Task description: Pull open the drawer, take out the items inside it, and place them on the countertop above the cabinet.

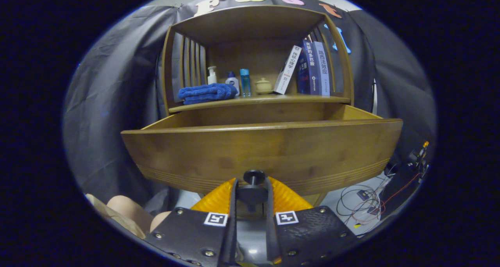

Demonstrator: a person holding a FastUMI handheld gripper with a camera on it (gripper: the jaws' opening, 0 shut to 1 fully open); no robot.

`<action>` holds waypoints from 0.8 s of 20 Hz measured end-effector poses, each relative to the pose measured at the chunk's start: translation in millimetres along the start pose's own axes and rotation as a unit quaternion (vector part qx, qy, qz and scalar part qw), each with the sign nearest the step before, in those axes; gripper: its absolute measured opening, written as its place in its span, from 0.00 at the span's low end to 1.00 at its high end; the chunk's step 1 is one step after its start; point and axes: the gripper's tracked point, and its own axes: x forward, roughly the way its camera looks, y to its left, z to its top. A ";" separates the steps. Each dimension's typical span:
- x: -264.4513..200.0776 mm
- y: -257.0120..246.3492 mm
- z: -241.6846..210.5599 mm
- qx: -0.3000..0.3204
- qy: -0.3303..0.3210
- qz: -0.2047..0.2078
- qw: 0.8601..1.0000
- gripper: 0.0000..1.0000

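Note:
The wooden drawer stands pulled out of the cabinet, its wide front panel facing me. Its dark knob sits between my two orange fingers, and my gripper is shut on that knob, both fingers pressing its sides. The front panel hides what lies inside the drawer; only the inner side walls show. Above the drawer runs the cabinet's countertop.
On the countertop lie a folded blue towel, a white pump bottle, two more bottles, a small lidded jar and several books. Loose cables lie on the floor to the right. Part of a person shows beside the left finger.

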 end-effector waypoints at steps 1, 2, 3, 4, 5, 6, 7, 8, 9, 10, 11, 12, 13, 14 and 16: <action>-3.0 -0.9 -0.2 -0.002 0.002 -0.003 1.000 0.31; -5.4 0.0 -2.9 -0.001 0.004 -0.003 1.000 0.31; -6.8 0.8 -3.5 0.002 0.005 -0.003 1.000 0.31; -7.6 0.3 -5.1 0.005 0.007 -0.003 1.000 0.31; -7.8 0.9 -4.8 0.003 0.008 -0.002 1.000 0.31; -8.3 1.3 -4.9 0.000 0.007 -0.002 1.000 0.30; -7.0 2.7 -5.2 -0.005 0.008 0.001 1.000 0.30; -6.7 2.6 -6.3 -0.010 0.011 0.002 1.000 0.31; -9.7 1.9 -7.0 -0.008 0.019 0.002 1.000 0.37; -16.0 1.8 -6.3 -0.002 0.016 0.003 1.000 0.41; -23.6 2.4 -3.7 0.003 0.013 0.002 1.000 0.45; -31.6 1.2 -3.3 0.002 0.010 -0.001 1.000 0.45; -40.7 -3.3 -0.6 -0.003 0.004 -0.008 1.000 0.45; -48.5 -8.2 2.8 -0.008 -0.001 -0.014 1.000 0.45; -62.8 -11.6 16.0 -0.010 -0.010 -0.017 1.000 0.45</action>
